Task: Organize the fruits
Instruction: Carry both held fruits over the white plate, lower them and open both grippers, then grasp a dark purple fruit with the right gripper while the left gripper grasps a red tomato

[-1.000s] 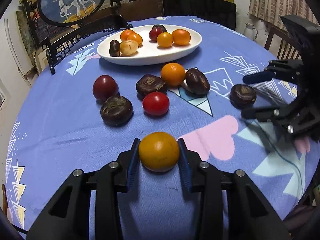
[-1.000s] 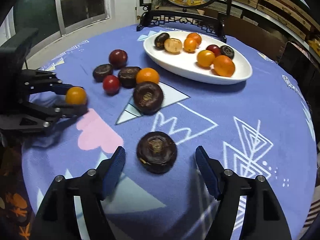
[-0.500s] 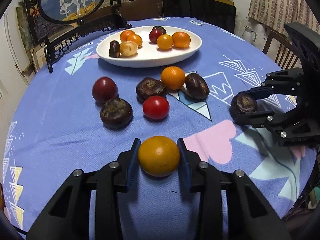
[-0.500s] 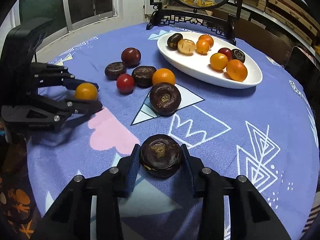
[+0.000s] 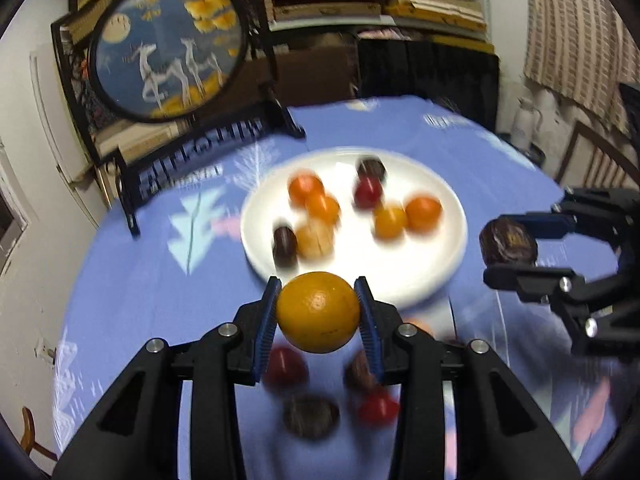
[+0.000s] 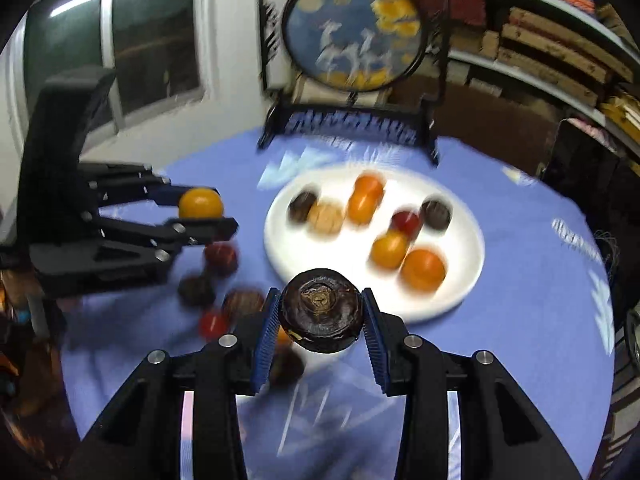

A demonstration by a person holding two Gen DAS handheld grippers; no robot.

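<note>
Transport is the step in hand: both fruits hang in the air, lifted clear of the desk on the near side of the white plate. The left tongs are clenched on an orange fruit; the right tongs have just been closing and now grip a dark brown fruit. That dark fruit is squat, its short axis and stem scar tilted up toward the camera, pads on its wide sides; the orange one is nearly round, with no clear long axis. Next, I judge, each must travel over the plate's rim to a bare patch, then be let go low, lest they roll.
</note>
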